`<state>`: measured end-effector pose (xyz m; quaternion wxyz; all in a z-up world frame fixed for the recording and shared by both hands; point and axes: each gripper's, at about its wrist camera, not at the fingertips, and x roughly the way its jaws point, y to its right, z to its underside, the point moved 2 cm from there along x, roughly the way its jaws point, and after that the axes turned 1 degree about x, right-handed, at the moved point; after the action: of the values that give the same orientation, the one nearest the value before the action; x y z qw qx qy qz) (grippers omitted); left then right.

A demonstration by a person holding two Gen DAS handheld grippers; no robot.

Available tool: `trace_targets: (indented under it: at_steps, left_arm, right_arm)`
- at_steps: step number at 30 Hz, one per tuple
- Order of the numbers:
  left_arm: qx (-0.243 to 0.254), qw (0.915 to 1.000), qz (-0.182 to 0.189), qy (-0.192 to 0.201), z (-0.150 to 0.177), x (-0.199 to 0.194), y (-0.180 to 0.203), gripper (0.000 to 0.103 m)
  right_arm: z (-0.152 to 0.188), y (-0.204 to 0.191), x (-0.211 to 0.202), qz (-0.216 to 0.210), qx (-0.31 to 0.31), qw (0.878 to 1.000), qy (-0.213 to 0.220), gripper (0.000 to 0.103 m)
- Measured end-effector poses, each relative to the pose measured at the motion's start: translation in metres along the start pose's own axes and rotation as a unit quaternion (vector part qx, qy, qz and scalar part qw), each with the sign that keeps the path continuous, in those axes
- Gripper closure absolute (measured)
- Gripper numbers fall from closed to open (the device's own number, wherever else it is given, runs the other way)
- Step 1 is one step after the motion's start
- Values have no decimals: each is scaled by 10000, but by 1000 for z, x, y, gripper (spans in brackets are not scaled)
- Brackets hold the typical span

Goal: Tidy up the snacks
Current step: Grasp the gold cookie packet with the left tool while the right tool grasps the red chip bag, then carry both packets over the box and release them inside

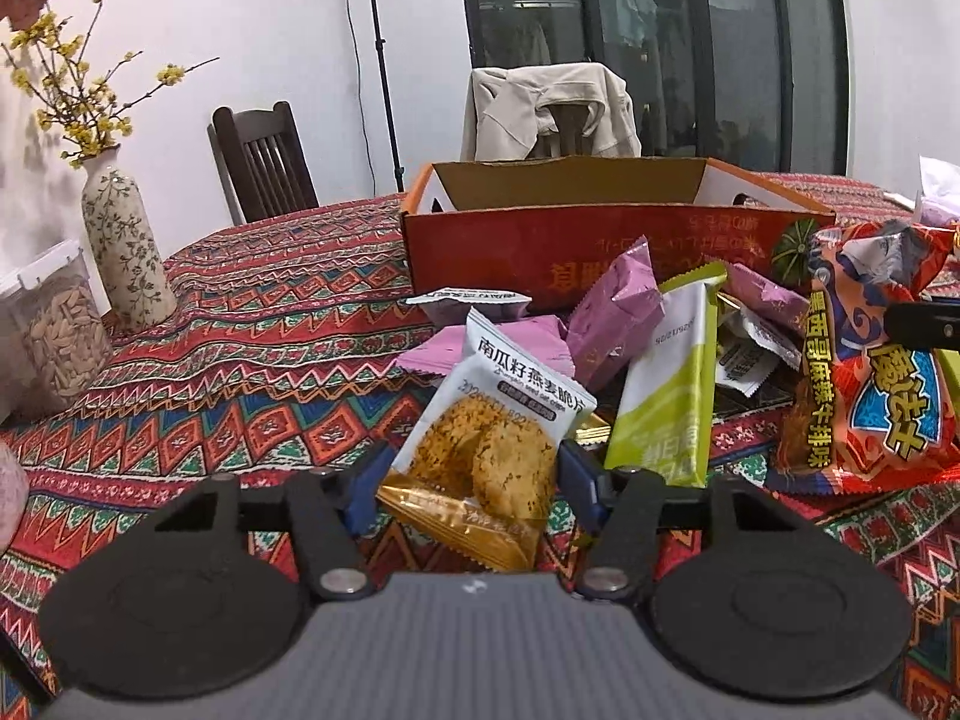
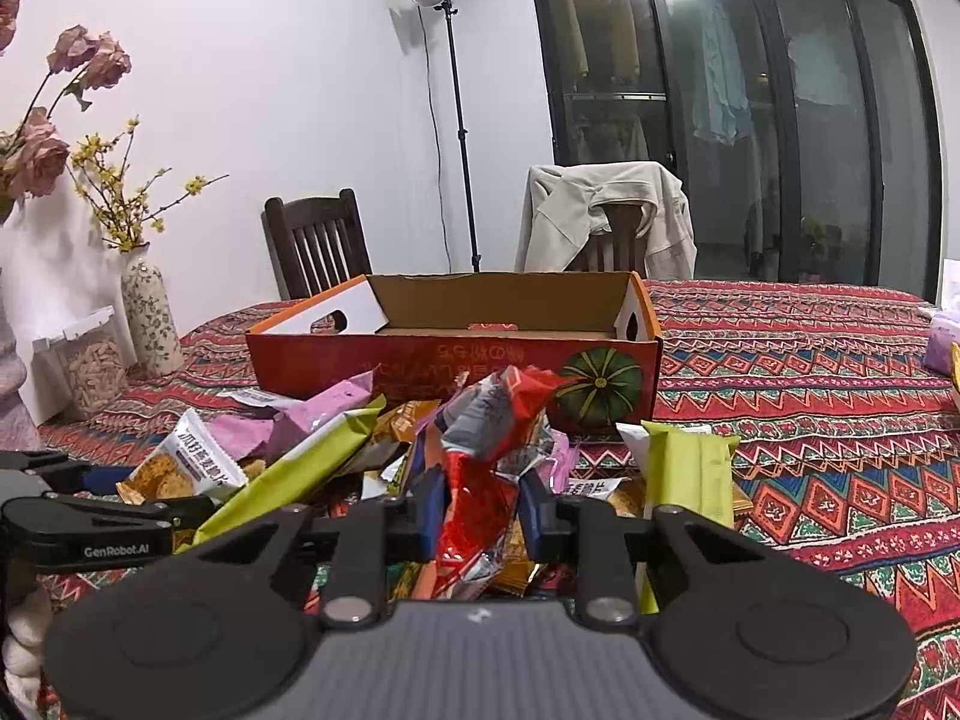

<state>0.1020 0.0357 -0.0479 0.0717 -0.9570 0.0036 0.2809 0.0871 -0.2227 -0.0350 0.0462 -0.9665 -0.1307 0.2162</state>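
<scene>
A pile of snack packets lies on the patterned tablecloth in front of an open orange cardboard box (image 1: 600, 240) (image 2: 420, 357). My left gripper (image 1: 472, 480) has its blue pads against both sides of a white oat cracker packet (image 1: 480, 420), which stands tilted up at the pile's left edge. The right wrist view shows the same packet (image 2: 180, 468) between the left gripper's fingers (image 2: 150, 507). My right gripper (image 2: 483, 510) is shut on a crumpled red snack bag (image 2: 480, 480), held above the pile. The red bag (image 1: 870, 372) shows large at the right of the left wrist view.
Purple (image 1: 612, 312) and green-and-white packets (image 1: 666, 384) (image 2: 690, 468) fill the pile. A flowered vase (image 1: 123, 240) and a clear jar of seeds (image 1: 54, 336) stand at the table's left. Two chairs, one draped with a beige jacket (image 2: 606, 216), stand behind the table.
</scene>
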Motion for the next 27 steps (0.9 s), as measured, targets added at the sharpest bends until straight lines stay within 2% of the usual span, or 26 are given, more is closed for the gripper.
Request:
trace_targets:
  at_steps: [14, 20, 27]
  left_arm:
    - [-289, 9983, 58, 502, -23, -35, -8, 42]
    - [-363, 9967, 163, 711, -51, -38, -4, 42]
    - [-404, 9958, 261, 776, -92, -20, 0, 42]
  right_arm:
    - [-16, -3, -22, -156, 7, 9994, 298, 81]
    - [-39, -1, -23, -201, 21, 9989, 433, 81]
    - [-76, 8, -8, -213, 88, 9982, 553, 81]
